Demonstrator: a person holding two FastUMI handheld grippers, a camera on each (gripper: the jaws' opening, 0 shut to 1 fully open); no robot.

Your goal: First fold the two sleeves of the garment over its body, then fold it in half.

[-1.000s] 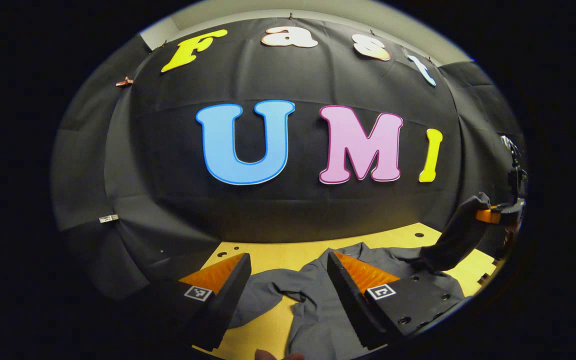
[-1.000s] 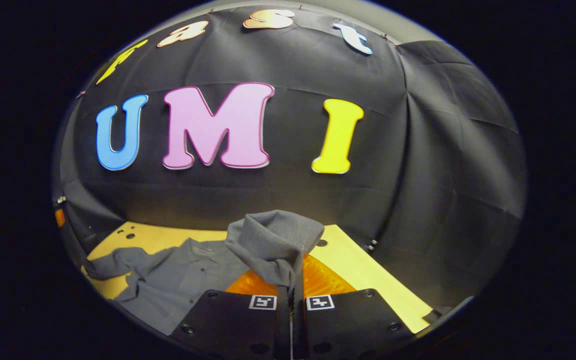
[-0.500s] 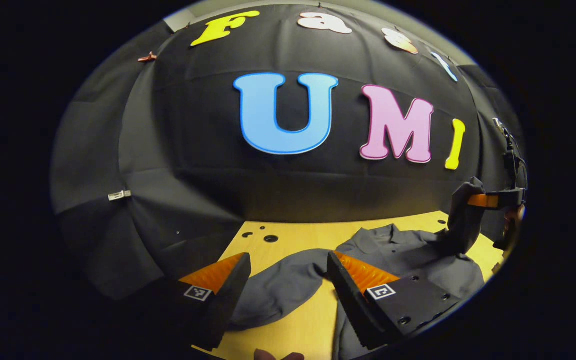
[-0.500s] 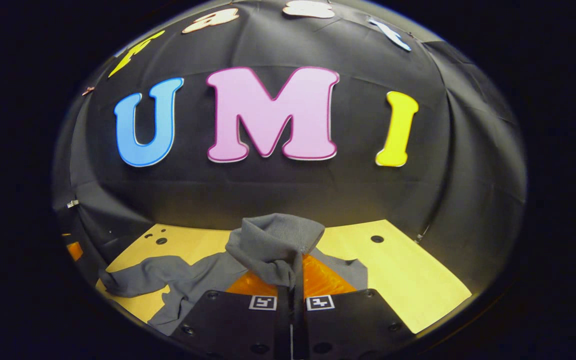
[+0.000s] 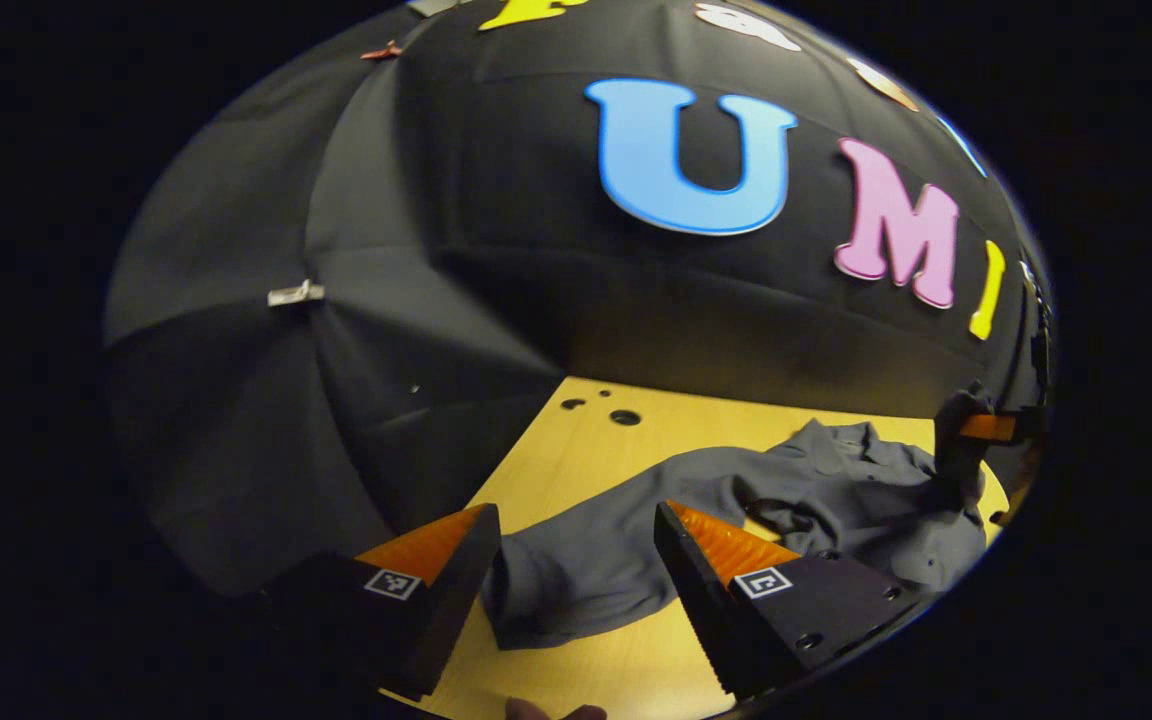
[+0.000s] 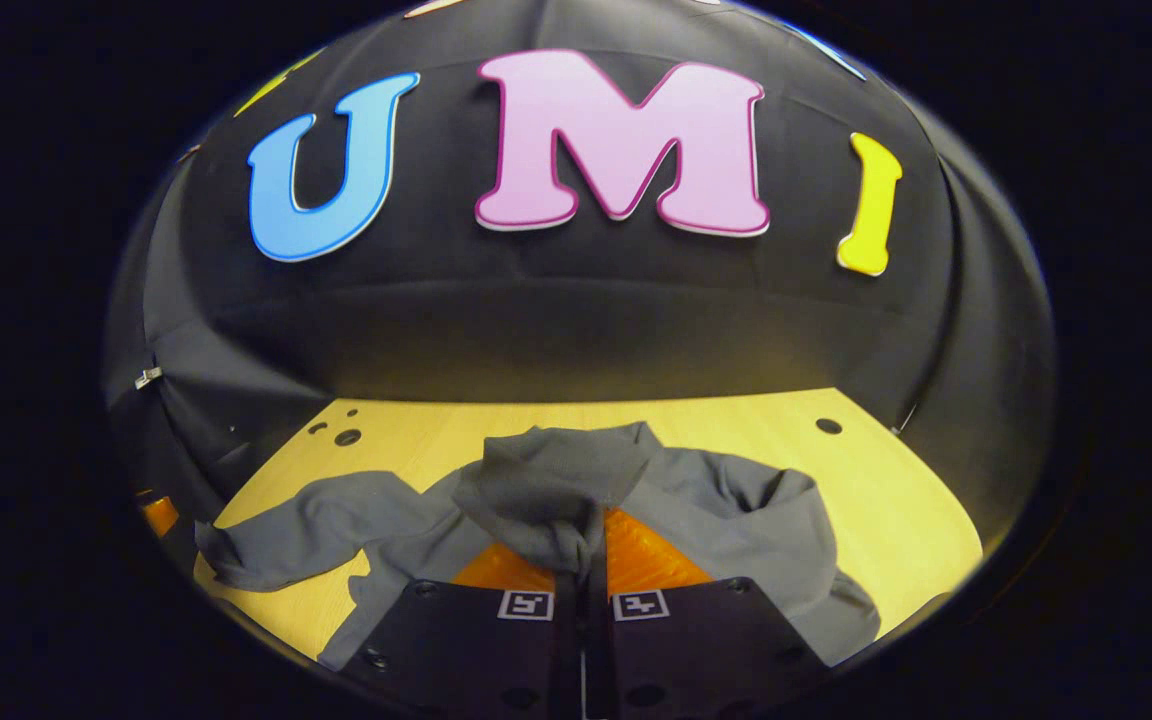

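Folding sleeve over shirt [image 6: 736,500] on desk [image 6: 896,500]: right gripper [image 6: 581,560] jaws pinching cloth to carry it inward, left gripper [image 5: 576,560] jaws wide, approaching other sleeve [image 5: 586,560].

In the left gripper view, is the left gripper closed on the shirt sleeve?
No, the left gripper stands open, its fingers on either side of the grey shirt's sleeve lying on the table.

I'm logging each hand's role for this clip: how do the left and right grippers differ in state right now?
The left gripper is open, while the right gripper is shut on the gray garment.
The left gripper holds nothing, its fingers either side of a sleeve lying on the wooden table; the right gripper has a bunched fold raised above the rest.
Both are at the garment.
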